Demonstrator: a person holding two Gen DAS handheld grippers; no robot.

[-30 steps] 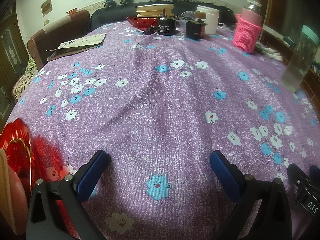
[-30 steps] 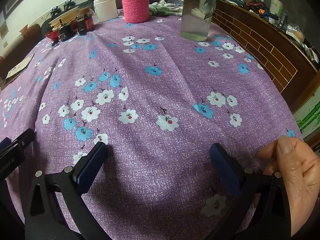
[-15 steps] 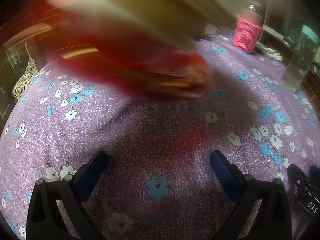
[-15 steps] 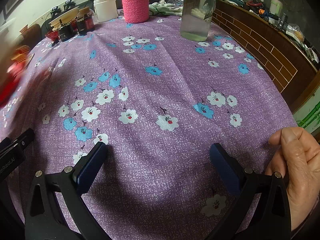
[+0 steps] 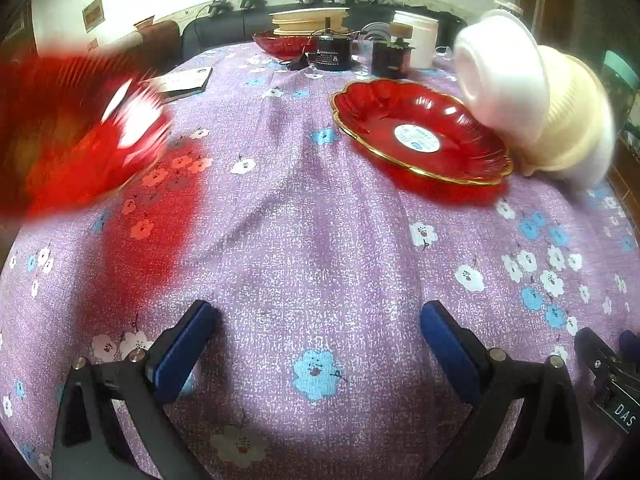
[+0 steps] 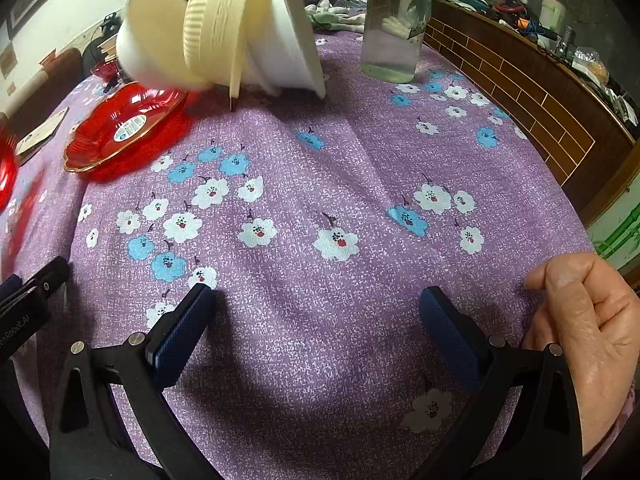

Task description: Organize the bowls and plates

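Observation:
A red gold-rimmed plate (image 5: 420, 132) (image 6: 124, 130) lies on the purple flowered tablecloth. Beside it, tipped on their sides, are a white bowl (image 5: 500, 76) (image 6: 148, 56), a ribbed cream bowl (image 5: 572, 120) (image 6: 216, 28) and another white bowl (image 6: 288, 40), nested loosely and blurred. A second red dish (image 5: 92, 132) (image 6: 6, 168) is a moving blur at the left. My left gripper (image 5: 318, 344) rests low at the near edge, open and holding nothing. My right gripper (image 6: 316, 332) is likewise open and holding nothing, well short of the bowls.
A clear water bottle (image 6: 394, 20) stands beyond the bowls. At the far end sit another red bowl (image 5: 284, 42), stacked cream plates (image 5: 310, 20), dark jars (image 5: 334, 54), a white tub (image 5: 416, 38) and a booklet (image 5: 180, 82). A person's hand (image 6: 588, 320) holds my right gripper. A wooden ledge (image 6: 520, 64) runs along the right.
A stack of red and pale dishes swept across the table and landed: the red plate and tipped bowls now lie ahead, another red dish still moving at left. Both grippers stayed put.

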